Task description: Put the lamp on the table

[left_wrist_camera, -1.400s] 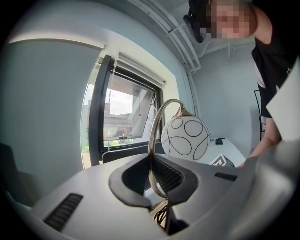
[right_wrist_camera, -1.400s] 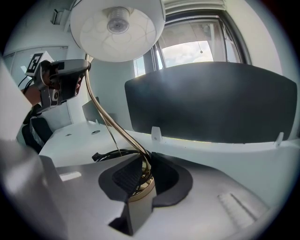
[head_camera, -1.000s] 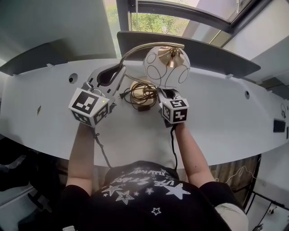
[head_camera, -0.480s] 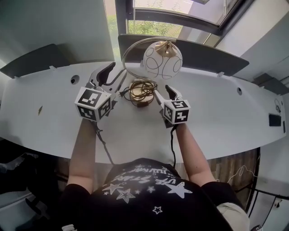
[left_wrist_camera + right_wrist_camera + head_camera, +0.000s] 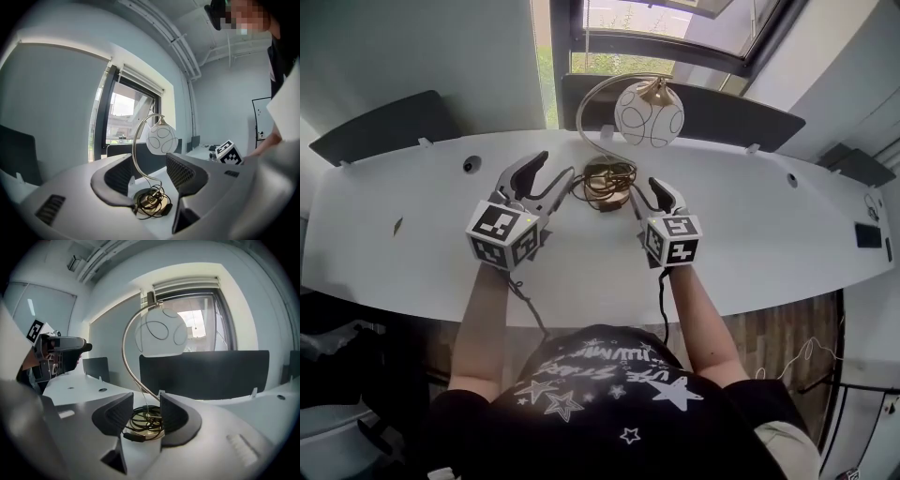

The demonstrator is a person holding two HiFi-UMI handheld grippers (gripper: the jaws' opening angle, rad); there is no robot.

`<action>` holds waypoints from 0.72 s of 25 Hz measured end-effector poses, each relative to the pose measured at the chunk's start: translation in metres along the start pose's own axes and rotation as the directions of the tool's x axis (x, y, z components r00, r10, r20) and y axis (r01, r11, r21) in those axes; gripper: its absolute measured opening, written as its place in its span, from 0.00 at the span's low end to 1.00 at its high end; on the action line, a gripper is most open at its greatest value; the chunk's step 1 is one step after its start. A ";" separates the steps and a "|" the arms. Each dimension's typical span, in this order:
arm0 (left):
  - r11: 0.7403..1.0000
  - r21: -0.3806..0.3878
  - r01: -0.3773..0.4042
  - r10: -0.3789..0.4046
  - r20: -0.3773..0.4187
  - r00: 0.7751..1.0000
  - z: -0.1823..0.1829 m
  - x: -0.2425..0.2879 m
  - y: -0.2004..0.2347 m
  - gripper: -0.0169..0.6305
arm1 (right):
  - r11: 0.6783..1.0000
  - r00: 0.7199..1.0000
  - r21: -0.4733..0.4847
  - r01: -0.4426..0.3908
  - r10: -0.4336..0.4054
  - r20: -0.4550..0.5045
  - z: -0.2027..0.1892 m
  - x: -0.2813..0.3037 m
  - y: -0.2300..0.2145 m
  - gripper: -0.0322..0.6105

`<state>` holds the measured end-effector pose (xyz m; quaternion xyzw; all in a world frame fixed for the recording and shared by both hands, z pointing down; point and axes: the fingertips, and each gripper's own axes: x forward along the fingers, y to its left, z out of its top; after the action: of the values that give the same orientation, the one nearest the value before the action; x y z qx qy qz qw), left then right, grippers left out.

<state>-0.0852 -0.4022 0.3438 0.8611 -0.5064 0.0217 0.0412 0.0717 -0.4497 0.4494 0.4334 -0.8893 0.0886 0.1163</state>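
White table runs wide under a window, and the lamp stands upright on it towards the far edge, just ahead of both grippers and between their lines. Its round base, with a dark cord coiled on top, rests flat on the surface; a thin curved stem rises from it and arches over to a white globe shade hanging above the back of the table. Close behind the lamp a dark screen lines the far edge, so there is little room past the base. The left gripper lies near the base on its left side, pointing level. Its jaws have just been opening and stand wide apart, and its own view shows the base beyond the gap, with neither pad on it. The right gripper sits just beside the base on its right, tipped slightly down. Its jaws have just been closing a little yet remain clearly apart, somewhat narrower than the left pair. The cord coil shows through the gap ahead of the pads, and they grip nothing. Outward of each gripper the surface is bare, broken only by small holes near the far edge. The near edge runs close under the person's forearms.
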 end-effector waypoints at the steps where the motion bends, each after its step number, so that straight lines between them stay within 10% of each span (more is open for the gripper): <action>1: 1.000 -0.001 0.020 -0.020 -0.017 1.000 -0.004 -0.007 -0.004 0.36 | 1.000 1.000 -0.011 0.005 -0.004 0.003 0.001 -0.005 0.006 0.31; 11: 0.988 -0.030 0.154 -0.156 -0.068 0.985 -0.034 -0.074 -0.048 0.34 | 0.994 0.994 0.027 0.108 -0.108 0.027 -0.008 -0.071 0.060 0.10; 18: 0.984 -0.046 0.175 -0.177 -0.034 0.984 -0.052 -0.117 -0.058 0.09 | 0.981 0.981 0.023 0.192 -0.193 0.032 -0.027 -0.125 0.091 0.05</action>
<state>-0.0910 -0.2673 0.3835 0.9008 -0.4278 0.0236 0.0709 0.0781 -0.2936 0.4344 0.5200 -0.8441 0.0782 0.1048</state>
